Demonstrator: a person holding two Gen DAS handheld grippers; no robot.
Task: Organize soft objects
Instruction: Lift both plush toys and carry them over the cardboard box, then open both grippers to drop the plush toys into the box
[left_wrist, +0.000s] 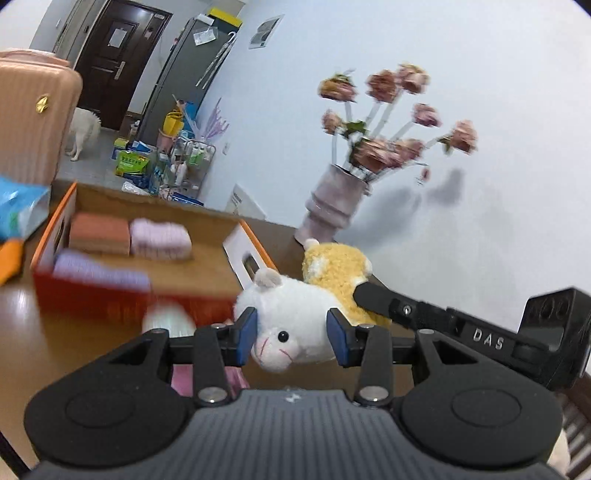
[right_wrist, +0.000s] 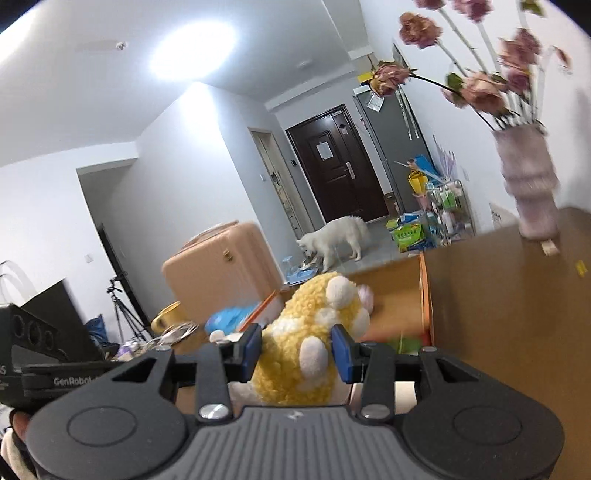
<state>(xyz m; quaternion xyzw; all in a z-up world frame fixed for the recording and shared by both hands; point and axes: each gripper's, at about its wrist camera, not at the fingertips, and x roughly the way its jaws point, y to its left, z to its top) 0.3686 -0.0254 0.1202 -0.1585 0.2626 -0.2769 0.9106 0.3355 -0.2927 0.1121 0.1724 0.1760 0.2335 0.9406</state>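
Observation:
A plush toy with a white head (left_wrist: 291, 314) and a woolly yellow body (left_wrist: 336, 269) hangs above the wooden table. My left gripper (left_wrist: 291, 334) is shut on the head, its blue pads pressing both cheeks. My right gripper (right_wrist: 297, 350) is shut on the yellow rear (right_wrist: 325, 306), and one of its black fingers (left_wrist: 384, 301) shows in the left wrist view. To the left, behind the toy, stands an open orange cardboard box (left_wrist: 51, 229). It holds a folded brown towel (left_wrist: 99, 232), a pink one (left_wrist: 160, 240) and a lilac one (left_wrist: 96, 273).
A pink vase of dried flowers (left_wrist: 332, 203) stands on the table by the wall, close behind the toy. A blue packet (left_wrist: 18, 210) and a pink suitcase (left_wrist: 33, 110) lie left of the box. A white dog (right_wrist: 336, 236) stands on the floor near the door.

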